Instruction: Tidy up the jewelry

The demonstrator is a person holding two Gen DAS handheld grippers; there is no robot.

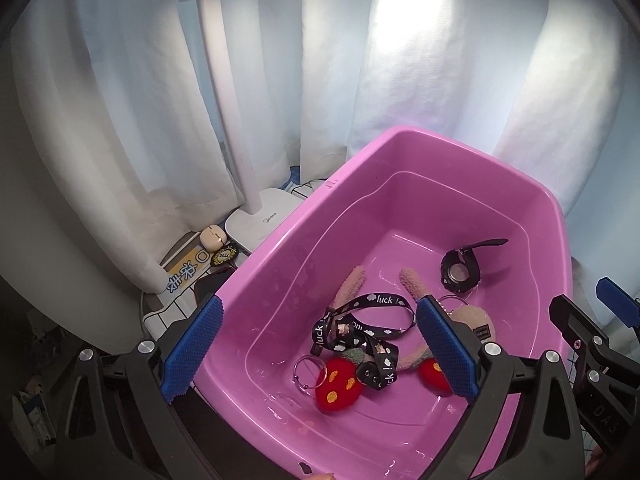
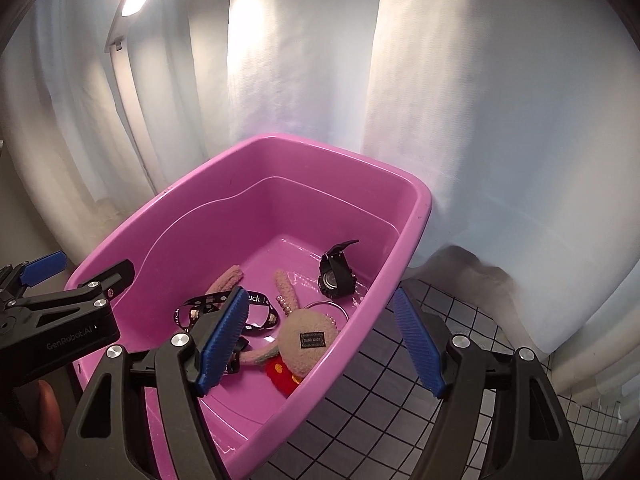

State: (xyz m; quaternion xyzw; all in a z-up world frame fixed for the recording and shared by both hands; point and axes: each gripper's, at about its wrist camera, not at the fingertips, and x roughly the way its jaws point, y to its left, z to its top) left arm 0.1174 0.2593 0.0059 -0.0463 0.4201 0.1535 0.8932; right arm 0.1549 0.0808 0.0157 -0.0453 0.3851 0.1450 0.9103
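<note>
Inside the pink tub (image 1: 304, 216), the plush rabbit's ears (image 1: 352, 280) point toward its far wall.

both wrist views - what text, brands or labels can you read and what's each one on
"luck !" on the black lanyard in the pink tub.
"Midea" on the white lamp base.
"GenRobot.AI" on the left gripper's body.
Blue Chinese characters on the yellow-and-white card: not legible.
Small black tag on the plush rabbit: too small to read.

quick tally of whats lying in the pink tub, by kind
black watch: 1
black "luck" lanyard: 1
plush bunny charm with red feet: 1
clear ring: 1
total: 4, all inside the pink tub
</note>
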